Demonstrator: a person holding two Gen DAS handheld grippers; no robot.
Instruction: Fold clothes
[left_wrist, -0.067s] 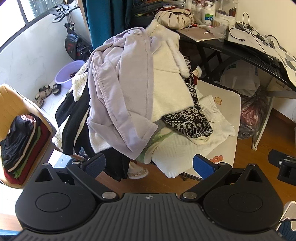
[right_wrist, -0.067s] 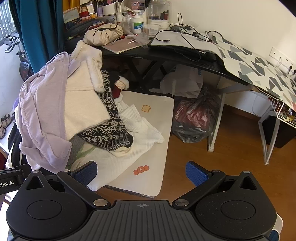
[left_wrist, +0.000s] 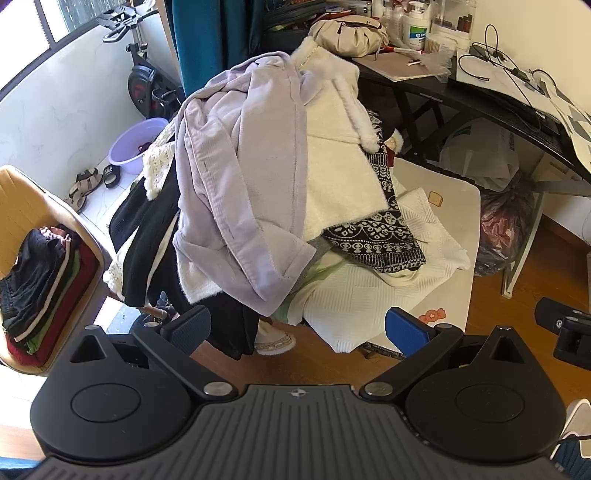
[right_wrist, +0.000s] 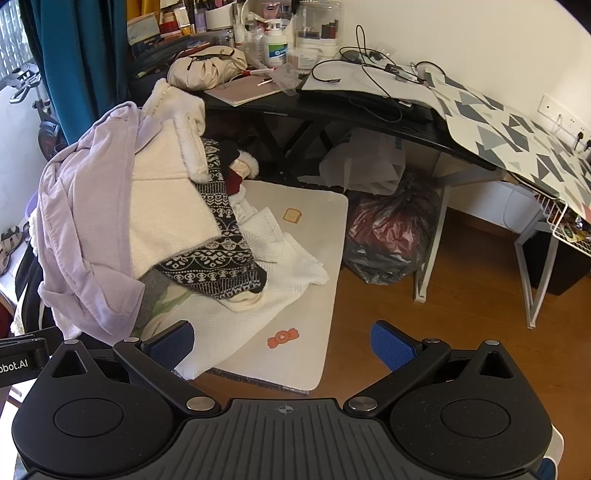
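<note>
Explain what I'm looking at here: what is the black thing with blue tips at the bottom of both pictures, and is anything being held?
There is no robot. A person carries two hand-held grippers, each with a camera looking forward along its two fingers. One picture is from the left gripper, the other from the right gripper. The blue tips are finger pads, spread wide apart in both views with nothing between them. Ahead, a small white table holds a heap of unfolded clothes: a lilac jacket, a cream fleece, a black-and-white patterned knit and a white textured garment. In the left view, folded clothes already sit stacked on a chair.
</note>
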